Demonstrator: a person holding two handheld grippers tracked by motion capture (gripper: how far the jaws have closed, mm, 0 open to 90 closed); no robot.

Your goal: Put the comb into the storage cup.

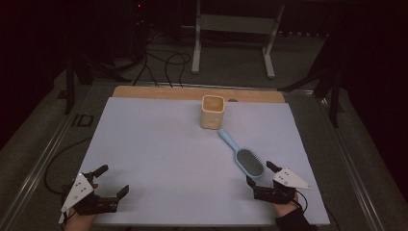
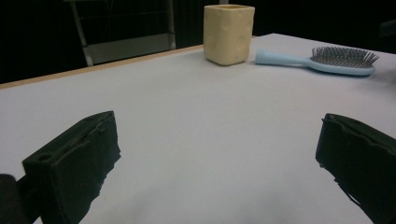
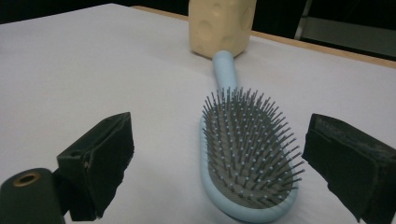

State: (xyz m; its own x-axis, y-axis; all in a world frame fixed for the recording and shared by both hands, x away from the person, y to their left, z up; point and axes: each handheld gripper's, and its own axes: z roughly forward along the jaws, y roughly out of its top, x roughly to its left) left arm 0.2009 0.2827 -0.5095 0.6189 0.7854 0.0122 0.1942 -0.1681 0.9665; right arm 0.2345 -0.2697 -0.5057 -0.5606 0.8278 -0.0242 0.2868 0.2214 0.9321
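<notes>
Two grippers, left gripper (image 1: 109,182) and right gripper (image 1: 260,173), hold jaws apart. Just ahead of the right lies a light-blue plastic bristled hairbrush (image 3: 247,163), probably light and stiff; its slim handle beside the cream square cup (image 1: 212,111) looks best to grasp.

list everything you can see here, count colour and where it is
cup: 1, cream yellow, upright, far middle of the table
hairbrush: 1, light blue, bristles up, right of centre, handle end toward the cup
table cover: 1, pale lilac-white, over the table top
table edge: 1, wooden tan strip along the far side
metal stand: 1, white-grey, on the floor beyond the table
cables: several, black, on the floor beyond the table
left tool: 1, black, near left corner, open
right tool: 1, black, near right, open around the brush head
</notes>
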